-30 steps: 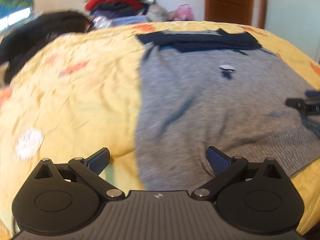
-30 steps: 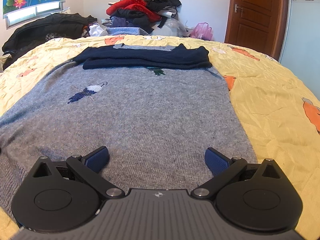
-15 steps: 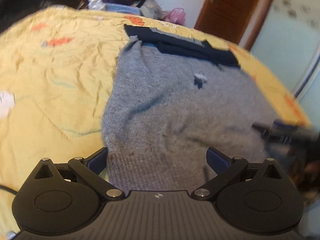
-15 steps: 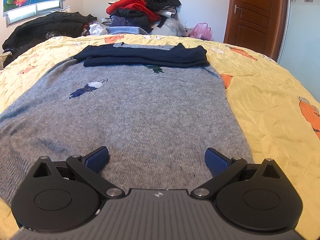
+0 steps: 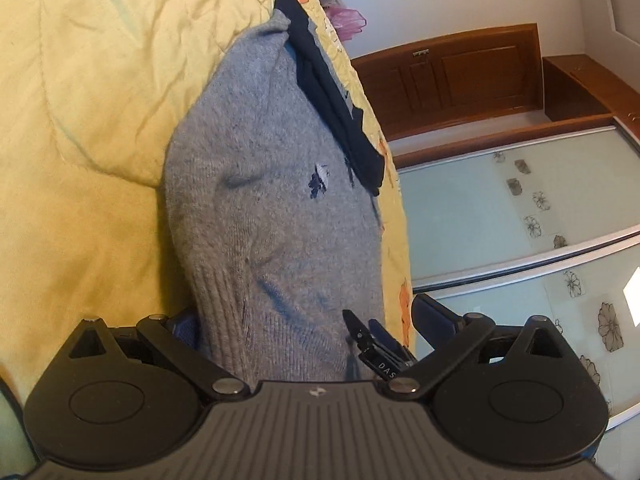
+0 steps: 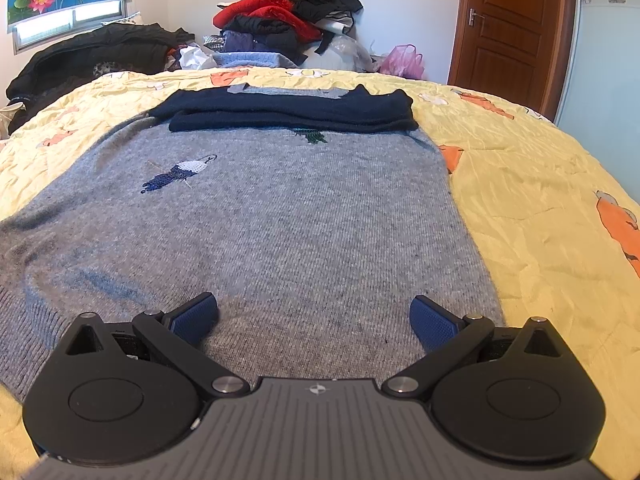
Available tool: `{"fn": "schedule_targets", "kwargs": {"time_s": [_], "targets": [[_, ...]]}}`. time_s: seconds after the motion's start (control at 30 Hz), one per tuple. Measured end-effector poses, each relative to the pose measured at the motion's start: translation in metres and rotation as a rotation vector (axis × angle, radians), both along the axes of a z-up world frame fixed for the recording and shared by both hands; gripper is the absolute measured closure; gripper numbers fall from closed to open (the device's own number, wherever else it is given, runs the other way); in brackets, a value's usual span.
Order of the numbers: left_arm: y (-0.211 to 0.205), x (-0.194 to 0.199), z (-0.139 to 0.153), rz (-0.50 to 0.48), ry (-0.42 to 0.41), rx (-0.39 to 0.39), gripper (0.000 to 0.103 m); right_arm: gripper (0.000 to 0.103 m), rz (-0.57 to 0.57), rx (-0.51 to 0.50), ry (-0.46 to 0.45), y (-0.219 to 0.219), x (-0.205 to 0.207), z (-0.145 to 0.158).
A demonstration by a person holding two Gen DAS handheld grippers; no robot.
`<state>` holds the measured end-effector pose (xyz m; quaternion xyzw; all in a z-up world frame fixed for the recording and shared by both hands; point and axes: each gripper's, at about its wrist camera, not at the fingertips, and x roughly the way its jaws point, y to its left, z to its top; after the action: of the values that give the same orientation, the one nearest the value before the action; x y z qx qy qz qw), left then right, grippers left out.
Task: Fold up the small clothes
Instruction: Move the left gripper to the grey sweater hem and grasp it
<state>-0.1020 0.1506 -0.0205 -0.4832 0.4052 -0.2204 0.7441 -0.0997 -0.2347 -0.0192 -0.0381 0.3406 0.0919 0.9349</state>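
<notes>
Your left gripper (image 5: pixel 306 320) sits spread around the grey sweater's (image 5: pixel 276 216) ribbed hem at bottom centre; your right gripper (image 6: pixel 314 316) hovers spread above its lower middle.

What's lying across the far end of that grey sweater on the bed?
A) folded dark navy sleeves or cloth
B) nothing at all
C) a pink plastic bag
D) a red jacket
A: in the right wrist view a folded dark navy layer lies across the top of the grey sweater, just above its small embroidered birds; the red clothing and the pink bag sit beyond the bed.
</notes>
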Motion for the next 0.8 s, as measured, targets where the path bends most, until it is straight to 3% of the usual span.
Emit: {"fn": "schedule_targets", "kwargs": {"time_s": [0.03,0.07,0.13,0.4,0.43,0.47,0.53,0.63,0.7,0.77,0.8], "targets": [[0.000,0.000,0.002,0.007,-0.011,0.027,0.006,0.000,0.000,0.001,0.000,0.000,0.000,0.000],[0.001,-0.001,0.005,0.010,-0.023,0.057,0.022,0.000,0.001,0.001,0.000,0.000,0.000,0.000],[-0.003,0.001,0.007,-0.005,-0.025,0.100,0.040,0.000,0.000,0.001,0.000,0.000,0.000,0.000],[-0.010,0.003,0.004,-0.039,-0.019,0.211,0.040,0.000,0.002,0.002,0.003,-0.001,0.000,0.000],[-0.010,0.002,0.005,-0.034,-0.023,0.221,0.050,0.000,0.006,0.003,0.006,-0.001,0.001,0.000],[-0.009,0.002,0.006,-0.034,-0.025,0.239,0.068,0.000,0.015,0.002,0.012,-0.002,0.002,0.002],[-0.006,0.002,0.006,-0.031,-0.018,0.272,0.086,0.004,0.033,0.029,0.037,-0.011,0.004,0.008],[-0.002,0.002,0.002,-0.034,0.001,0.276,0.086,0.005,-0.027,0.224,0.031,-0.052,0.001,0.023],[0.000,0.001,0.001,-0.042,0.001,0.272,0.086,0.005,-0.104,0.355,0.083,-0.089,0.001,0.027],[-0.002,0.002,0.003,-0.050,-0.015,0.281,0.086,0.007,-0.183,0.421,0.153,-0.122,0.001,0.026],[-0.003,0.003,0.004,-0.055,-0.024,0.283,0.086,0.014,-0.209,0.436,0.187,-0.135,-0.001,0.024]]}}
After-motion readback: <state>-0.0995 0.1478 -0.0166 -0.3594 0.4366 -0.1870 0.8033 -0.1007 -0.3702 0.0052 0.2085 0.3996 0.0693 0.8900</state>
